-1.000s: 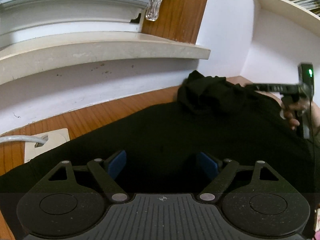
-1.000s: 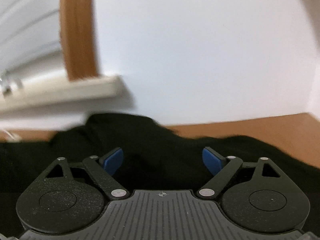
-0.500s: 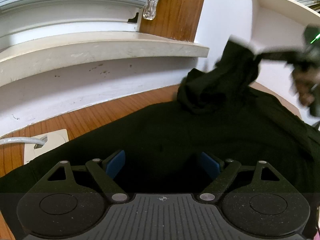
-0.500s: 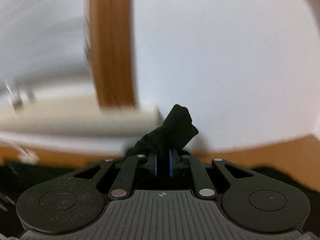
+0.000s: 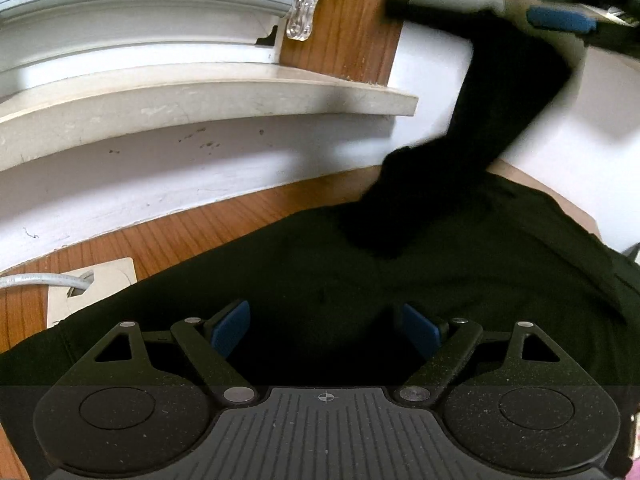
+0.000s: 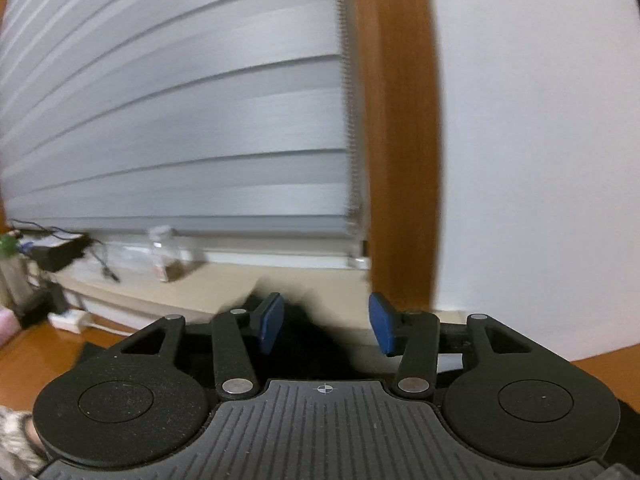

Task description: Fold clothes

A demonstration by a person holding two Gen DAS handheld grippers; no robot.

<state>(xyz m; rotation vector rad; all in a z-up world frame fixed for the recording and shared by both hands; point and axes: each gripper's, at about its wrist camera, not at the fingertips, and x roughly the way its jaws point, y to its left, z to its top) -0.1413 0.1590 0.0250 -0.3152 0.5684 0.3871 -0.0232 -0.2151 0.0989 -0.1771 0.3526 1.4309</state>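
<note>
Your right gripper (image 6: 326,326) has swung up off the counter (image 5: 168,240) and now faces the window blind (image 6: 180,120) rather than the cloth. Half a second ago its blue pads were pinched tight on a tuft of the black garment (image 5: 360,280); its jaws have just been opening, and they now stand about half apart. Black fabric lies between them against the left pad, well clear of the right pad, so the grip looks let go. In the left wrist view a long black strip of the garment, perhaps a sleeve, rises from the bunched part near the counter's far edge up towards that raised gripper, blurred with motion. I judge you are throwing or dropping that piece over the body for a fold.

Your left gripper (image 5: 326,330) hovers wide apart, holding nothing, over the garment's near part, which lies spread across most of the counter.

Around you: a white window sill (image 5: 200,96) runs along the far edge, with a clear plastic clip (image 5: 304,4) hanging above it. A white cable plate (image 5: 96,284) sits at the far left, the garment's edge just beside it. A small jar (image 6: 166,254) and a tangle of cables (image 6: 60,248) stand on the sill, near enough for a flung strip of cloth to catch.
</note>
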